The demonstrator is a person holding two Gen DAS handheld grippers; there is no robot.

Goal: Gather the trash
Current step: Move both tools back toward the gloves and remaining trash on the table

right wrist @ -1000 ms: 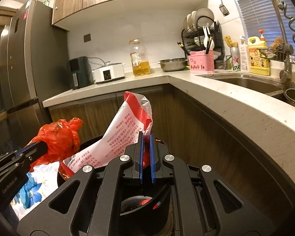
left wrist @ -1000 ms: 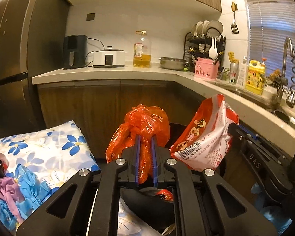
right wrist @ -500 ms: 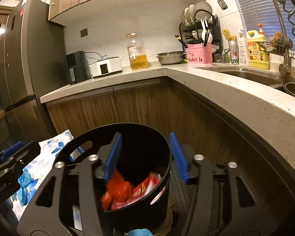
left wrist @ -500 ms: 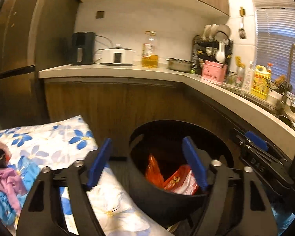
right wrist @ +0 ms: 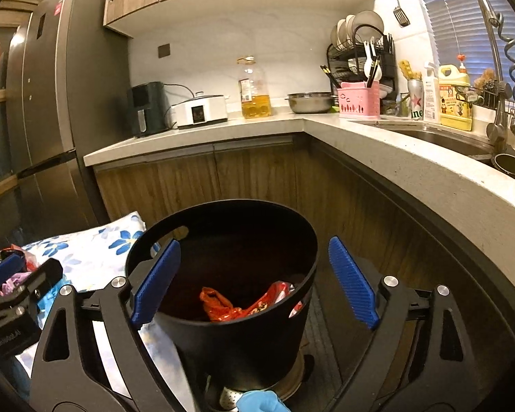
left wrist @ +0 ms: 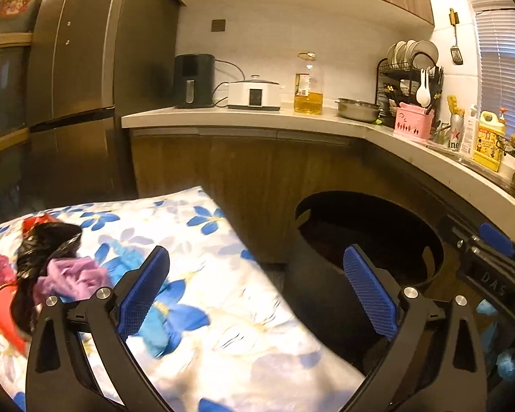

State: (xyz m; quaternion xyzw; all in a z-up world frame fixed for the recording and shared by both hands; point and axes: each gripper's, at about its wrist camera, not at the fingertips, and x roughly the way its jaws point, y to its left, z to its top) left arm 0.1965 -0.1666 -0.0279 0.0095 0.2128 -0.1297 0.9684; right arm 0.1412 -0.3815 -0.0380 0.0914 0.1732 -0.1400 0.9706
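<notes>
Lying at nine o'clock in the left wrist view, crumpled trash (left wrist: 48, 267) in black, purple and red sits on a floral cloth (left wrist: 216, 309). Over that cloth hangs the left gripper (left wrist: 257, 295), jaws wide and holding nothing. At three o'clock stands a black bin (left wrist: 326, 288). Seen from the right wrist, the right gripper (right wrist: 254, 281), jaws also wide, frames the bin, where an orange bag (right wrist: 216, 304) and a red wrapper (right wrist: 271, 297) rest inside.
</notes>
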